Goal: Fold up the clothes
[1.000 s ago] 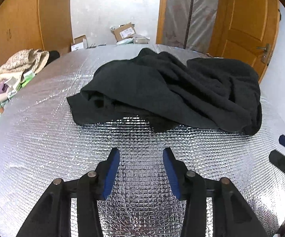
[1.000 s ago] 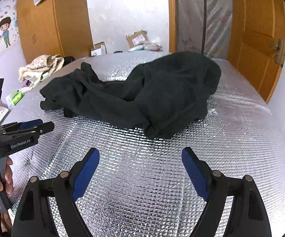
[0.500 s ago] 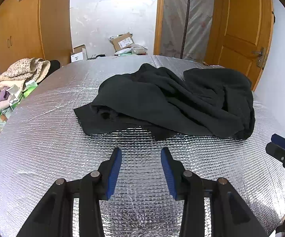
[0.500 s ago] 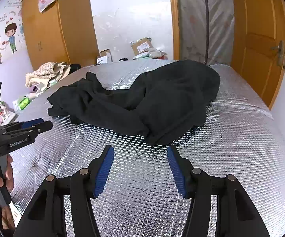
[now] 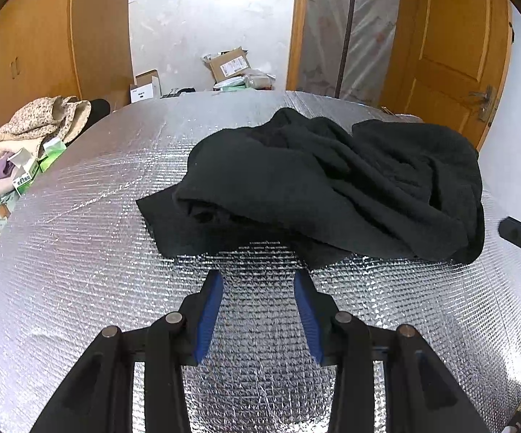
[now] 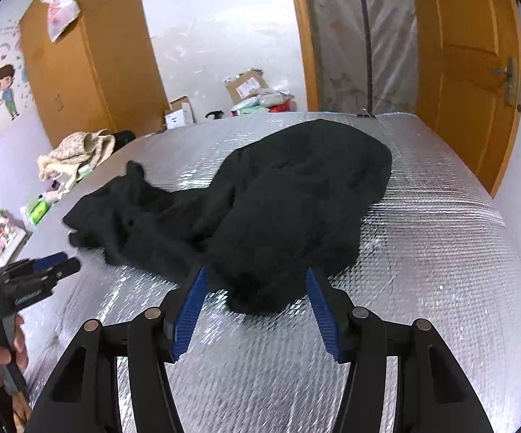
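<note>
- The black garment (image 5: 332, 187) lies crumpled on the silver tabletop (image 5: 80, 252).
- The left tool (image 5: 258, 278) is open and empty, just before the garment.
- The right tool (image 6: 257, 274) is open, its tips at the garment's near edge.

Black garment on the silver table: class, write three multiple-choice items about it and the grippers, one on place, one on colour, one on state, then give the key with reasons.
1. Where does the garment lie?
A. on the table
B. on the floor
C. on the door

2. What colour are the gripper pads?
A. red
B. blue
C. green

3. How is the garment?
A. neatly folded
B. hanging
C. crumpled in a heap

Key: 1 A, it rests on the silver surface. 2 B, the pads are blue in both views. 3 C, it lies bunched, with neither the left gripper nor the right gripper holding it.
</note>
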